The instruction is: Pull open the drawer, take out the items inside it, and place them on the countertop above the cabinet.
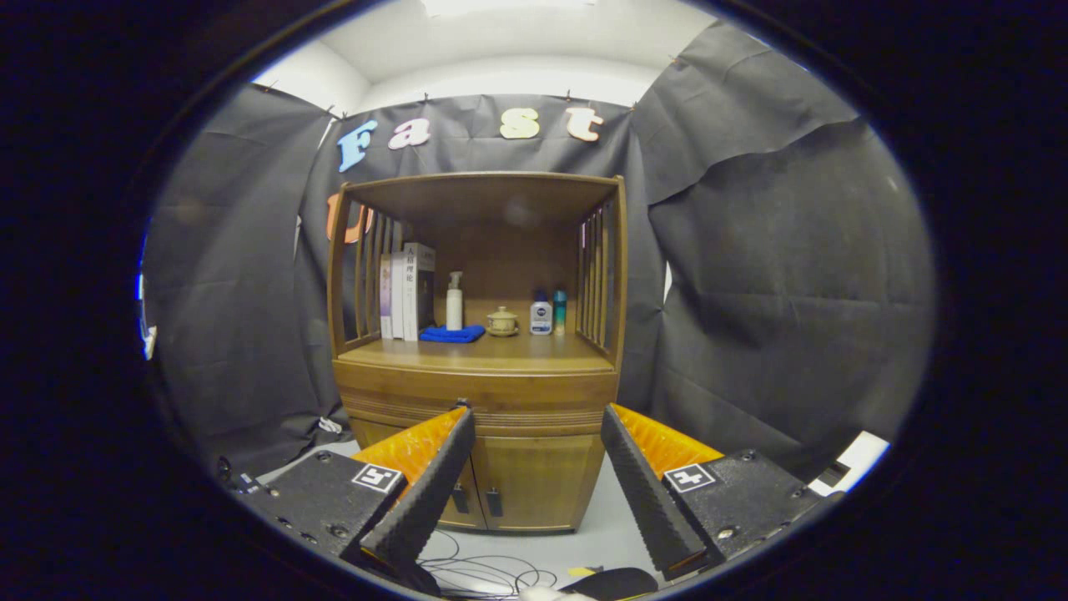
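Drawer (476, 399) sits closed in the cabinet (534, 480), directly beneath the countertop (501, 349) and above the two lower doors (526, 484). I see its front as a ribbed wooden band, just beyond my fingertips. Gripper (534, 417) hangs in front of the cabinet with its fingers spread wide apart, holding nothing and touching nothing; the drawer front and doors show between them. On the countertop, at the back, stand books (406, 290) at the left, then a pump bottle (454, 302) behind a folded blue cloth (451, 334), a small lidded cup (501, 320), and two small bottles (548, 314) at the right. A slatted shelf frame (602, 275) encloses them. Cables (492, 572) lie on the floor before the cabinet.
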Demonstrator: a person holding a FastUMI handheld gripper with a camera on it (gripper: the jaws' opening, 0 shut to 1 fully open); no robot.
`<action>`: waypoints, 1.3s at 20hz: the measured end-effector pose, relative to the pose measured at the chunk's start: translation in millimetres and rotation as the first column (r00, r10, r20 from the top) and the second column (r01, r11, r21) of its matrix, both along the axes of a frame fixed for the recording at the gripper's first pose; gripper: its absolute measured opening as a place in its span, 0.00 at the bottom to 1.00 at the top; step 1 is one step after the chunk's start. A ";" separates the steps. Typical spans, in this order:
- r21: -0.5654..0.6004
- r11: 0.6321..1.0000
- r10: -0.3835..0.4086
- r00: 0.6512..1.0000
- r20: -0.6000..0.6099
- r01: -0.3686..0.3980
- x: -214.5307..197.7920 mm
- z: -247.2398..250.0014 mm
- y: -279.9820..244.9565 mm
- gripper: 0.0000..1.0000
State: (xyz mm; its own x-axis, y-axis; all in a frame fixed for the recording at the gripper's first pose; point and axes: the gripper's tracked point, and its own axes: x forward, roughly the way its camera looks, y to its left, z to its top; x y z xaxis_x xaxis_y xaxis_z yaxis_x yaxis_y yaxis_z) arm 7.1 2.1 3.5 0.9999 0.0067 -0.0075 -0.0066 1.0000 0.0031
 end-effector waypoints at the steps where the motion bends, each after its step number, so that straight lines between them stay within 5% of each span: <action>1: -0.001 1.000 0.001 1.000 0.000 -0.001 3.6 1.3 1.5 0.99; 13: -0.016 0.998 0.059 0.998 0.016 -0.059 123.6 -2.1 65.9 0.99; 26: -0.065 0.994 0.080 0.989 -0.124 -0.088 259.7 -114.5 120.0 0.99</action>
